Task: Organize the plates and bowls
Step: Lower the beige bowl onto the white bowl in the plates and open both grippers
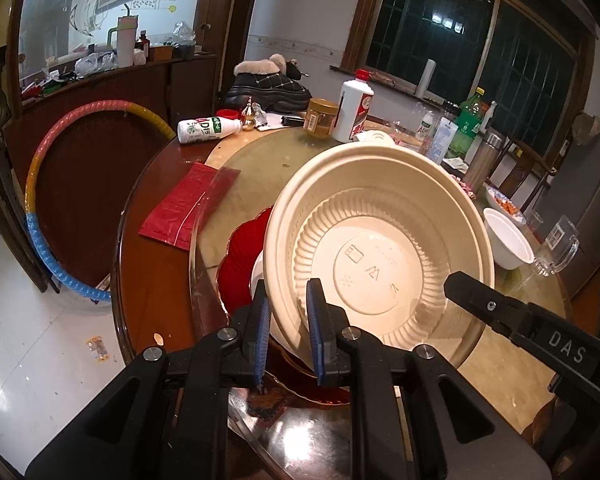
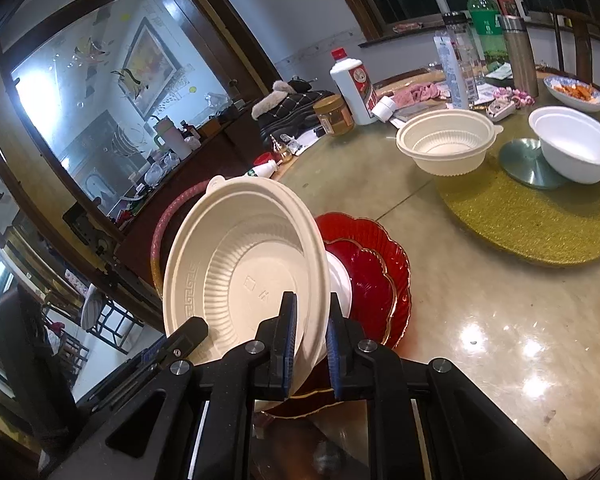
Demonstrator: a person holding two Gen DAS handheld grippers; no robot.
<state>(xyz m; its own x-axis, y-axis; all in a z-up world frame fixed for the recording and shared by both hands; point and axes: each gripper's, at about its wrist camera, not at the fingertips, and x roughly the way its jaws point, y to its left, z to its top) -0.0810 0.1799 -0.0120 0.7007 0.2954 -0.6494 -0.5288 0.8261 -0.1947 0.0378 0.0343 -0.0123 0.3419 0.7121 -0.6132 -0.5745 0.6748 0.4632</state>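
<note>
My left hand-held gripper [image 1: 288, 320] is clamped on the rim of a cream bowl [image 1: 380, 240], one blue pad outside the wall and one inside, at the lower middle of the left wrist view. My right hand-held gripper [image 2: 310, 340] is clamped on the rim of the same bowl [image 2: 244, 268] from the other side, at the lower middle of the right wrist view; its black finger also shows at the lower right of the left wrist view, against the bowl's rim. The bowl is tilted steeply, its ribbed inside facing both cameras, and it fills the centre of each frame. Behind and below it lie red plates [image 2: 376, 268] with scalloped gold edges, one on another, on the table [image 2: 500, 340]; something white shows between the bowl and the plates, but I cannot tell what it is. In the upper right of the right wrist view a second cream bowl [image 2: 448, 144] stands upright on a gold mat [image 2: 540, 220], and just beside it to the right a white bowl [image 2: 576, 148] rests partly on a silver disc [image 2: 520, 160]. A white bottle with a red cap [image 2: 352, 80] stands farther back, with a jar [image 2: 334, 114] near it.
</note>
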